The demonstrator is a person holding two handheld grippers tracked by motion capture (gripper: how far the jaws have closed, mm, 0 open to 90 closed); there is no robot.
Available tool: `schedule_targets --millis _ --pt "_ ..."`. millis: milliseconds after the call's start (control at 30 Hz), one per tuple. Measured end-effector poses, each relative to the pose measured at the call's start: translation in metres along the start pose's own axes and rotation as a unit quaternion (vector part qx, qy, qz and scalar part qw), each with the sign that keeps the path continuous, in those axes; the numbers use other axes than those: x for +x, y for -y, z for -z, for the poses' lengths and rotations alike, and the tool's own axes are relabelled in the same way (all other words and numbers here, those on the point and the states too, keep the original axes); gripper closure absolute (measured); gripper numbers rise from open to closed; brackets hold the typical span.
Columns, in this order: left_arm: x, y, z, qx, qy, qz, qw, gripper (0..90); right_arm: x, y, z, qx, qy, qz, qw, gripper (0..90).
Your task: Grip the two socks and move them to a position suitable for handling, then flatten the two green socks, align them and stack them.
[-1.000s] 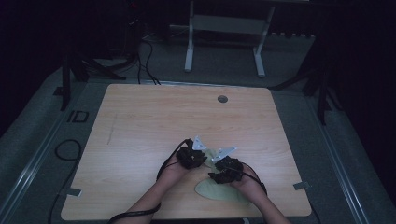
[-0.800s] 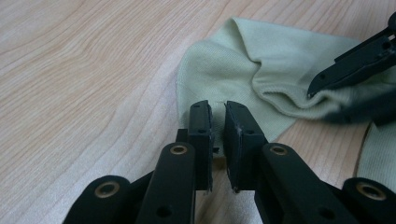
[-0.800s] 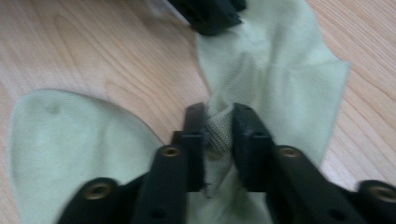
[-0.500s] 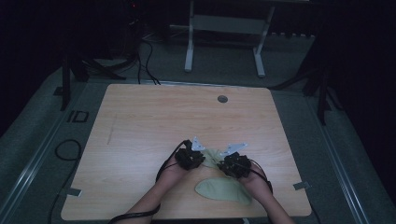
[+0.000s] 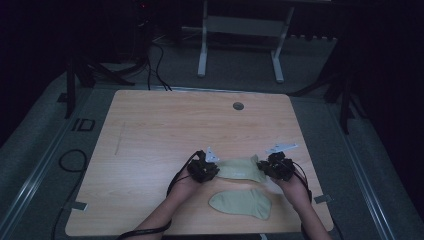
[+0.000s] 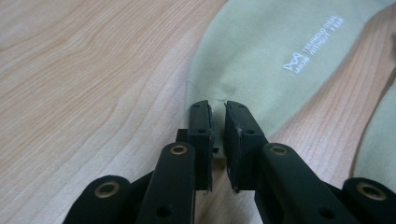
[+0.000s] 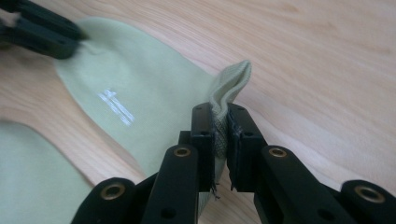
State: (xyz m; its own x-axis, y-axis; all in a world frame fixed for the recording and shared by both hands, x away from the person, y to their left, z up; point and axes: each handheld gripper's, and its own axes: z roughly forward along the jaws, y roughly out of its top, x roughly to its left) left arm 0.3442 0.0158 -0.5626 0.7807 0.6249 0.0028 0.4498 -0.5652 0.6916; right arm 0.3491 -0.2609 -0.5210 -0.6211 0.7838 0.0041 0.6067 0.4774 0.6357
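Observation:
A pale green sock [image 5: 240, 169] lies stretched flat between my two grippers on the wooden table [image 5: 165, 130]. My left gripper [image 5: 207, 167] is shut on its toe end; in the left gripper view the jaws [image 6: 218, 107] pinch the fabric edge of the sock [image 6: 261, 51] with white print. My right gripper [image 5: 270, 167] is shut on the ribbed cuff [image 7: 231, 81]; its jaws [image 7: 219, 116] have just been closing, with the cuff between them. A second matching sock [image 5: 240, 202] lies flat nearer the front edge.
A round grommet hole [image 5: 238, 106] sits near the table's far edge. Cables [image 5: 70, 160] trail on the floor at the left, and a white metal frame [image 5: 240, 30] stands beyond the table. The second sock [image 7: 32, 177] lies close beside the held one.
My right gripper has moved right and slightly away from the near sock, drawing the held sock out flat. The left gripper has stayed put.

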Motion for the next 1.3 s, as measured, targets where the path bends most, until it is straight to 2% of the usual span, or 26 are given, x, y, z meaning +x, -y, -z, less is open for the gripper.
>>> schedule_targets --millis 133,300,467,500,567,667,733,800,1067,1167,1300 --pt "-0.002 -0.002 -0.002 0.001 0.003 -0.004 1.0000 80.3 -0.007 0.007 -0.009 0.011 0.003 -0.006 0.9999 80.4" --pt "-0.002 -0.002 -0.002 0.000 0.003 0.000 1.0000 80.2 -0.015 0.012 -0.017 0.026 0.019 -0.015 0.9994 70.0" --pt "-0.002 -0.002 -0.001 0.003 0.004 0.001 1.0000 79.7 -0.025 0.013 -0.014 0.028 0.029 -0.029 0.9988 62.7" --pt "-0.002 -0.002 -0.001 0.003 0.006 0.003 1.0000 77.9 -0.026 0.013 -0.012 0.026 0.029 -0.032 0.9987 60.7" --pt "-0.003 -0.002 0.001 -0.002 0.008 0.005 1.0000 68.6 -0.025 0.012 -0.007 0.019 0.030 -0.031 0.9989 57.3" --pt "-0.005 -0.003 0.009 -0.016 0.022 0.012 0.9996 54.5 -0.020 0.012 0.002 0.010 0.024 -0.027 0.9993 55.2" --pt "-0.009 -0.005 0.015 -0.014 0.027 0.001 0.9995 49.0 -0.016 0.013 0.007 0.008 0.018 -0.019 0.9996 54.4" --pt "-0.012 -0.004 0.022 -0.020 0.033 0.001 0.9992 48.1 -0.012 0.014 0.012 0.005 0.013 -0.016 0.9998 54.5" --pt "-0.034 0.008 0.046 -0.012 0.058 -0.015 0.9982 49.7 0.014 0.028 0.028 -0.006 -0.020 0.003 0.9998 55.6" --pt "-0.040 0.017 0.051 -0.005 0.067 -0.003 0.9977 49.7 0.024 0.036 0.031 -0.005 -0.031 0.007 0.9995 55.8" --pt "-0.045 0.028 0.051 0.004 0.071 0.001 0.9975 50.2 0.034 0.050 0.032 0.006 -0.039 0.018 0.9991 56.3"
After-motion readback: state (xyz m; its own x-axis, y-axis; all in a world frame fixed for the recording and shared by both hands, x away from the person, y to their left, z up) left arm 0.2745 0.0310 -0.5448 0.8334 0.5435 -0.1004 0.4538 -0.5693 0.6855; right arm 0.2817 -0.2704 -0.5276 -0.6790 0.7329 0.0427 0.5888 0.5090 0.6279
